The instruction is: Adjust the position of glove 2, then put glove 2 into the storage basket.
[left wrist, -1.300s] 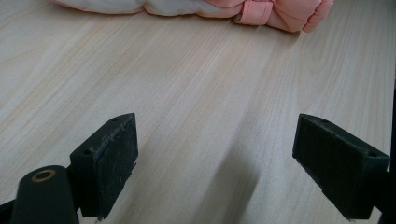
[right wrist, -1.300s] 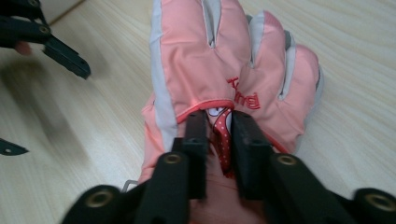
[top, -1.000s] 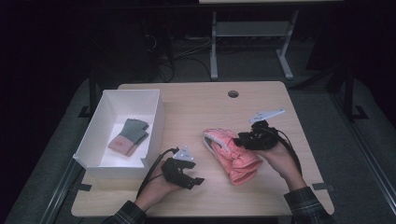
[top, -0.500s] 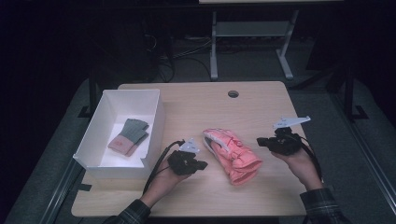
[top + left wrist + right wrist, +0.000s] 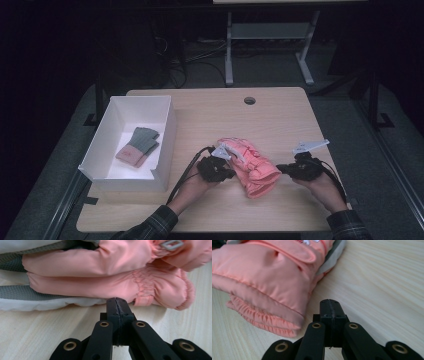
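Near edge, bottom of high view: both hands in from below. Left gripper (image 5: 216, 169) sits just left of centre, its fingers pressed together w/ nothing between them, tips right at the edge of the puffy coral-pink padded gloves (image 5: 247, 165); whether they touch the fabric I can't tell. Right gripper (image 5: 299, 169), lower right of frame, fingers likewise together and empty, a bit apart from the gloves' right side.

Step in hand, as I read it: the approach, both grippers flanking the pink pair, no grip yet. Next move prob. calls for spreading the fingers wide enough for bulky stuffing, then biting a cuff or a fold, not the slippery top.

Materials: in the left gripper view the gloves (image 5: 105, 277) are smooth shiny nylon-type shell, soft and quilted, elastic gathers at the wrist, grey mesh and white lining strips, small grey plastic buckle. Right gripper view shows the ruched cuff edge (image 5: 262, 292) lying flat on the pale wood-grain desk (image 5: 280, 120).

Farther, mid-left of frame: white rectangular open box (image 5: 165, 142), thin stiff walls, w/ a grey-and-pink knit glove (image 5: 137, 146) inside.
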`<move>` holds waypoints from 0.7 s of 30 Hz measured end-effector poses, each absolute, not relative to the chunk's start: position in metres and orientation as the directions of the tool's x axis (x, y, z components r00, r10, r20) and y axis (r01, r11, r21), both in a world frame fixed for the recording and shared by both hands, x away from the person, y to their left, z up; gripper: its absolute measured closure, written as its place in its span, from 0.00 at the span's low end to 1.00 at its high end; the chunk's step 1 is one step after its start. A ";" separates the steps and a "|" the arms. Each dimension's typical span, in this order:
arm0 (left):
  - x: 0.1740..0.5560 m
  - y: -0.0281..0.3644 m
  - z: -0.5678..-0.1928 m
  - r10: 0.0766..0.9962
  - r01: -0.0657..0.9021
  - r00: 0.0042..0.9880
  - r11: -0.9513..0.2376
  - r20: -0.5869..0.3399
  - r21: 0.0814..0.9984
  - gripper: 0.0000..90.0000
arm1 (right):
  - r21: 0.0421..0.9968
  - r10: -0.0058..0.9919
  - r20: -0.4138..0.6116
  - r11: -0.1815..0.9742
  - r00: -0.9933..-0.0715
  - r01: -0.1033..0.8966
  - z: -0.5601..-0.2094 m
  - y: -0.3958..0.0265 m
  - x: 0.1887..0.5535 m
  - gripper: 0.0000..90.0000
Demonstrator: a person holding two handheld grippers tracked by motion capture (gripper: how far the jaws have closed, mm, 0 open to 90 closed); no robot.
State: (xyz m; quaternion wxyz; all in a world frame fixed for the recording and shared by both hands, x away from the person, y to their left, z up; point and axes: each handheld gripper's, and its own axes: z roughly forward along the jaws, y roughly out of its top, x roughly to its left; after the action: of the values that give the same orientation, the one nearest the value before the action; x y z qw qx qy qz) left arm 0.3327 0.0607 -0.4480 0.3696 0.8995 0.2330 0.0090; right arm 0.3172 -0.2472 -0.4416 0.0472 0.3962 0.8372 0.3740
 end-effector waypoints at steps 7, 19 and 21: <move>0.334 0.061 -0.449 0.425 0.409 0.893 -0.624 -0.149 0.666 1.00 | 0.647 0.674 0.218 0.441 -0.705 0.622 -0.447 -0.234 0.317 1.00; 0.338 0.067 -0.450 0.416 0.408 0.896 -0.641 -0.153 0.650 1.00 | 0.643 0.617 0.225 0.488 -0.754 0.590 -0.449 -0.216 0.311 1.00; 0.336 0.067 -0.451 0.421 0.418 0.892 -0.631 -0.163 0.653 1.00 | 0.641 0.607 0.230 0.493 -0.760 0.588 -0.449 -0.211 0.309 1.00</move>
State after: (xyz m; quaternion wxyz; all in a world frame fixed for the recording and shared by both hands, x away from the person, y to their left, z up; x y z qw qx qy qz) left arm 0.3364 0.0675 -0.4505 0.3611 0.9031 0.2324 0.0025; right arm 0.3087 -0.2115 -0.4492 0.0132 0.3460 0.8639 0.3658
